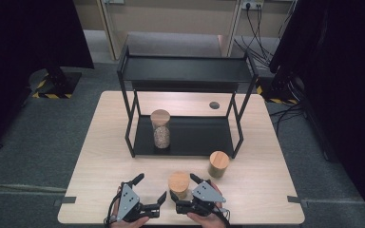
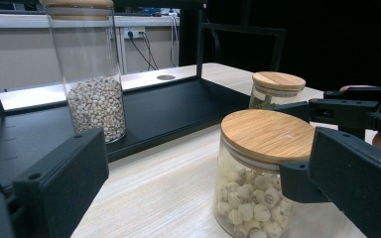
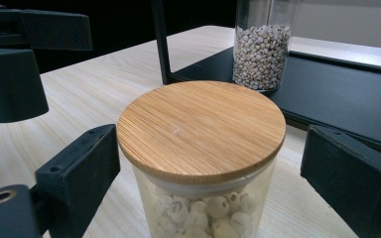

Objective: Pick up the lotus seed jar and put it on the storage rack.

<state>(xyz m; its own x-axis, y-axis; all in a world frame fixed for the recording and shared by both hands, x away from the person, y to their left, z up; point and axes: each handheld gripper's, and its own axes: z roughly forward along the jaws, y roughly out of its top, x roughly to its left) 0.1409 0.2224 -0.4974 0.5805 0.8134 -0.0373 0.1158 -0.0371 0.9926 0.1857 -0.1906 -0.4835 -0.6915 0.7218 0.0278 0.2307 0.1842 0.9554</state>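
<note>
The left gripper (image 1: 148, 189) rests at the near edge of the table (image 1: 100, 142), held in the person's left hand (image 1: 123, 219); its jaws stand spread with nothing between them, and in the left gripper view they frame bare tabletop. Just to its right, between the two grippers, stands the short jar (image 1: 179, 184) with a bamboo lid, filled with pale round seeds visible through the glass in the right gripper view (image 3: 198, 208). The right gripper (image 1: 183, 186), held in the person's right hand (image 1: 204, 219), has its jaws set on either side of this jar just under the lid; in the right gripper view a gap shows between each pad and the glass, so the jaws are parted around the jar and not pressing on it. Beyond both grippers stands the black two-tier rack (image 1: 185, 137); on its lower shelf, ahead of the left gripper, a tall jar (image 1: 160, 128) of small grains stands upright. Ahead and to the right of the right gripper, a second short jar (image 1: 218, 164) with a bamboo lid stands on the table just in front of the rack, apart from the jaws.
</note>
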